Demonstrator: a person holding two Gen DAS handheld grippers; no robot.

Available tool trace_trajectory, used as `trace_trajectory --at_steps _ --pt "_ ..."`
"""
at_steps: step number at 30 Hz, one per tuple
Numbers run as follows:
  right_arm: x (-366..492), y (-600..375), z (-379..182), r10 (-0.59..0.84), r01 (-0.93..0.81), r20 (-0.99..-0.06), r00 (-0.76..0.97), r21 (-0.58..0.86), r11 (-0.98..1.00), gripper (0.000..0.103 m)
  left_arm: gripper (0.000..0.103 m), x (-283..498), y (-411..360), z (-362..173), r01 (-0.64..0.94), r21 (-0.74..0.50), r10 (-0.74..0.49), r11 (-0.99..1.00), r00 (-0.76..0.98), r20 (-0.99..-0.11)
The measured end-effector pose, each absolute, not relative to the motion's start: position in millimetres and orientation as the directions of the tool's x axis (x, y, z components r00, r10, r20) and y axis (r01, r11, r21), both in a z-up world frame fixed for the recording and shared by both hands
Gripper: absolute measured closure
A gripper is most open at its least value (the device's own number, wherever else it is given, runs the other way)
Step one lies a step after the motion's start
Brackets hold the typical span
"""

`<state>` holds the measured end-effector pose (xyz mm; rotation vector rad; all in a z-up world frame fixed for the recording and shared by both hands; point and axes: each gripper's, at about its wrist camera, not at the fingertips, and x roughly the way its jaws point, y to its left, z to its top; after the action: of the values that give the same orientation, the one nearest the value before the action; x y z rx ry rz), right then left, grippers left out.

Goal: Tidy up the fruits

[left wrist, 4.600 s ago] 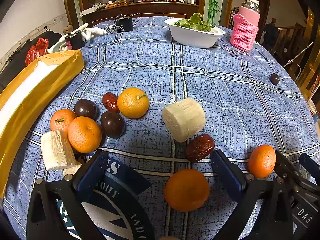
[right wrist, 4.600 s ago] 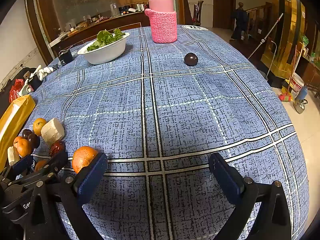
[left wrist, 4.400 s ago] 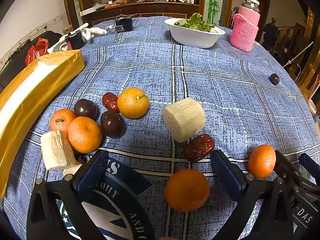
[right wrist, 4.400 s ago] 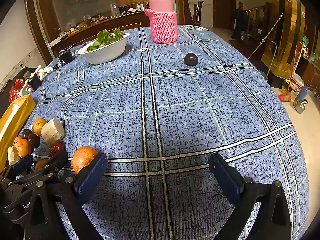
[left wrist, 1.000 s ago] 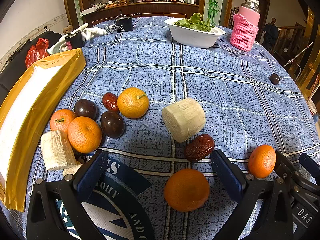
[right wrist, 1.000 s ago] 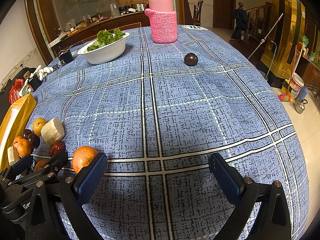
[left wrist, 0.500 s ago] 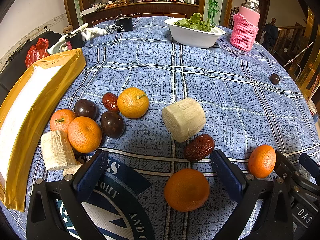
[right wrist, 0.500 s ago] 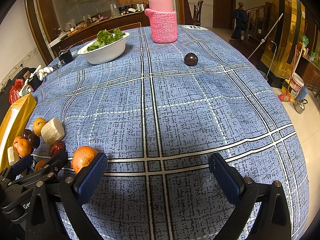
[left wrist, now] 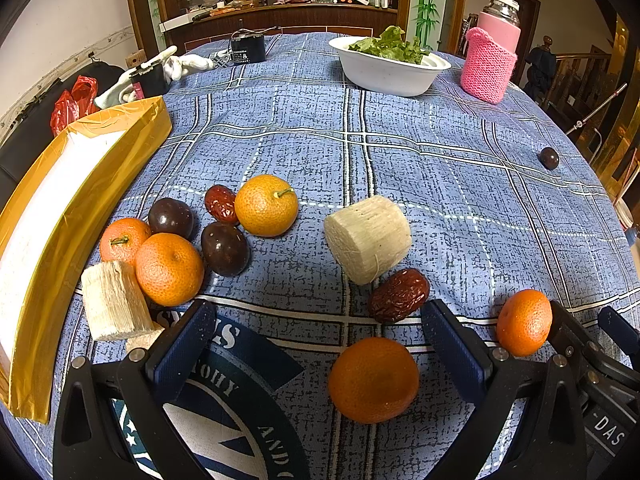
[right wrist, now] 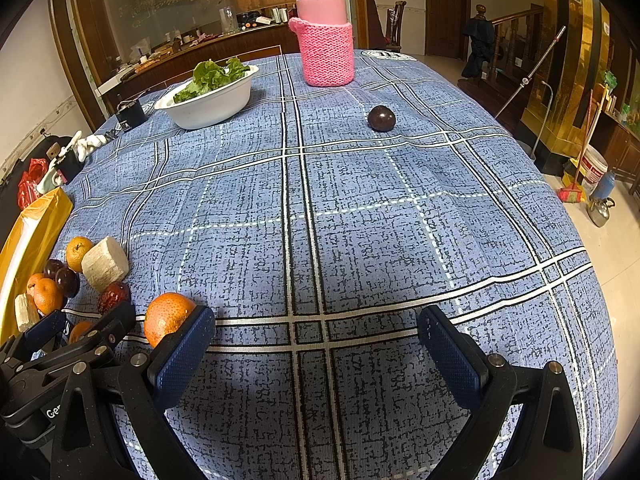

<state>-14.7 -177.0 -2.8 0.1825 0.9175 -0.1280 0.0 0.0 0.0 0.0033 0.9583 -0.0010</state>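
Your left tongs (left wrist: 316,344) gape wide and empty; an orange (left wrist: 373,380) sits between their fingers on the worktop (left wrist: 400,152). Your right tongs (right wrist: 316,344), also wide, face bare cloth.

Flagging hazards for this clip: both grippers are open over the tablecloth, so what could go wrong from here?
The lone plum sits far from the fruit pile, near the table's right edge; a nudge might roll it off. The orange between the left gripper fingers is round and could squirt out, knocking the date.
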Motion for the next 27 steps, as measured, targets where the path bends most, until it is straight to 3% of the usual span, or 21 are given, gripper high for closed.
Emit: trace_trajectory --at_steps 22,27 --pt "-14.7 -177.0 -2.8 -0.033 0.187 -0.798 0.602 0.101 0.977 0.000 0.000 -0.1 0.0 0.0 0.006 0.002 -0.001 1.000 0.574 -0.819" --pt "-14.4 -177.0 -3.1 -0.035 0.187 -0.799 0.600 0.099 0.977 0.000 0.000 2.8 2.0 0.4 0.065 0.001 -0.035 0.998 0.549 -0.835"
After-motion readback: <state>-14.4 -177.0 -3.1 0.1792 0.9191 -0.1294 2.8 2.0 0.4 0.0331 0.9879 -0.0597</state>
